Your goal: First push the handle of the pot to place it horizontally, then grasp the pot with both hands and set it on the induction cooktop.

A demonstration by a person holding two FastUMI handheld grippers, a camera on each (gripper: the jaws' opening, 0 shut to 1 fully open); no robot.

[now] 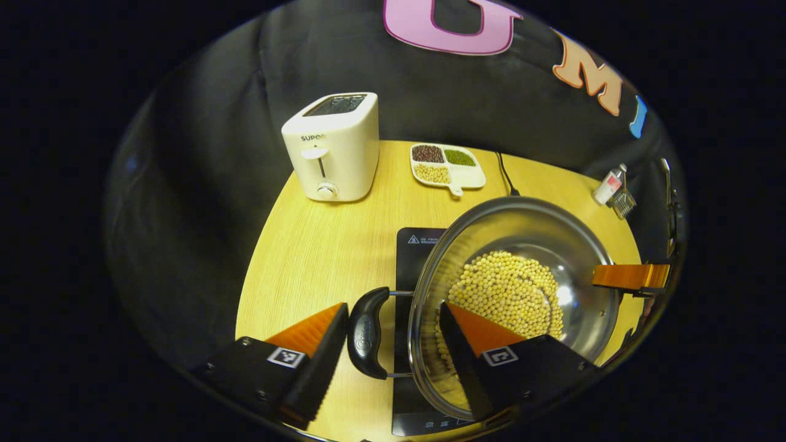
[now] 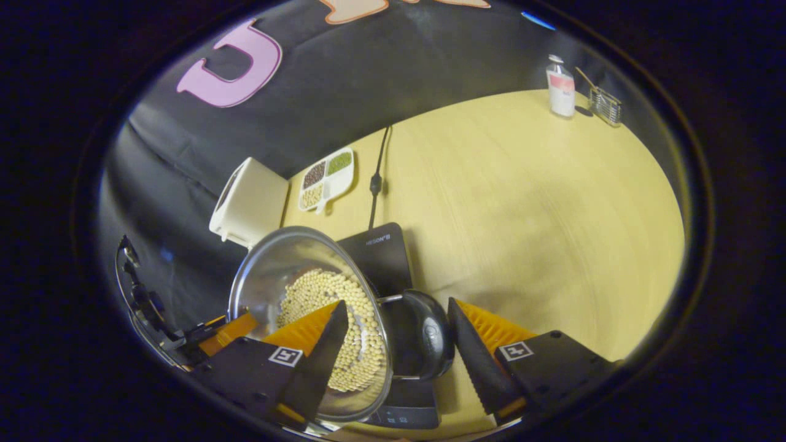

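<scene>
Over the black induction cooktop [image 1: 412,258] sits the steel pot [image 1: 577,245], so most of the cooktop is hidden beneath it and whether the pot rests on the glass or hangs just above cannot be told. Pale round beans [image 1: 509,288] cover its shiny bottom. On each side the left gripper [image 1: 393,344] and the right gripper [image 2: 393,344] have their jaws spread apart, one finger inside the rim and one outside a black loop handle [image 1: 367,331], neither visibly pressing. In the left gripper view the far gripper is cut off at the edge. Farther back on the wooden desk [image 1: 344,239] stand a white toaster [image 1: 334,147] and a divided dish [image 1: 447,164], its contents too small to name.
</scene>
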